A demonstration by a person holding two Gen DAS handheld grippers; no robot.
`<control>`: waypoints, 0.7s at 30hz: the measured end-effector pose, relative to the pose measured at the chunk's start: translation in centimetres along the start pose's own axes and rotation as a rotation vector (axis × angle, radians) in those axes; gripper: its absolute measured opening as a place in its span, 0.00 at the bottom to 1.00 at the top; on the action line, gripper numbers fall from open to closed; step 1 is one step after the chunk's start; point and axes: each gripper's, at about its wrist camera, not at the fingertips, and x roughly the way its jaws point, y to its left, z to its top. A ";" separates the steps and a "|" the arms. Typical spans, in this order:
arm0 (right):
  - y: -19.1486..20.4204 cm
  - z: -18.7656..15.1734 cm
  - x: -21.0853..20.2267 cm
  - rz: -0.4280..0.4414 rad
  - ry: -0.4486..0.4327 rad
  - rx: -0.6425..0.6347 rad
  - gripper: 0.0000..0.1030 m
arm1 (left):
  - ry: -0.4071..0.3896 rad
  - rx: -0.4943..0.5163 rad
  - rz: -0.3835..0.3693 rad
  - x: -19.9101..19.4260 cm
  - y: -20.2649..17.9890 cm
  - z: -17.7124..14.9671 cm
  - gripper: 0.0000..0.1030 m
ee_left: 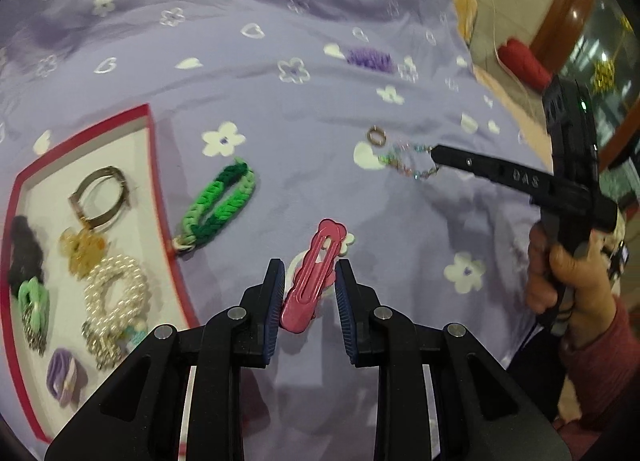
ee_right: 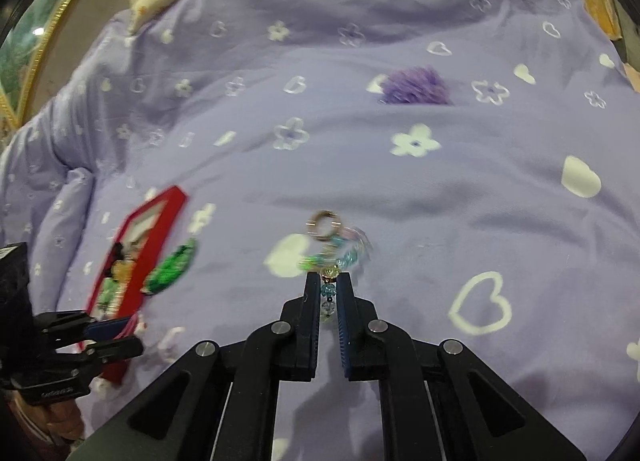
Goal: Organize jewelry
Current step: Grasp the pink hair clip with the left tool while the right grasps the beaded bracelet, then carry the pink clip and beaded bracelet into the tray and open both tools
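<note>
My left gripper is shut on a pink hair clip, which sits slanted between the blue pads above the lilac flowered cloth. To its left lies a red-rimmed white box holding a metal bangle, a pearl bracelet and other pieces. A green braided bracelet lies on the cloth beside the box. My right gripper is shut on a coloured beaded bracelet, whose loose end trails on the cloth by a small metal ring. Whether the ring is joined to the bracelet I cannot tell.
A purple scrunchie lies farther back on the cloth. A red spool stands past the cloth's right edge near wooden furniture. A hand in a red sleeve holds the right gripper. The cloth is creased.
</note>
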 end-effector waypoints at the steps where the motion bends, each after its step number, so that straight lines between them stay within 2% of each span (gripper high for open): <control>1: 0.6 0.1 -0.5 0.017 -0.009 -0.003 0.07 | -0.013 -0.013 -0.003 -0.5 0.2 -0.1 0.23; 11: 6.6 0.7 -3.0 0.137 -0.068 -0.075 0.07 | -0.106 -0.117 0.032 -5.0 2.5 -2.2 0.23; 21: 11.7 -0.3 -2.6 0.222 -0.044 -0.137 0.07 | -0.171 -0.213 0.076 -8.8 5.4 -4.8 0.23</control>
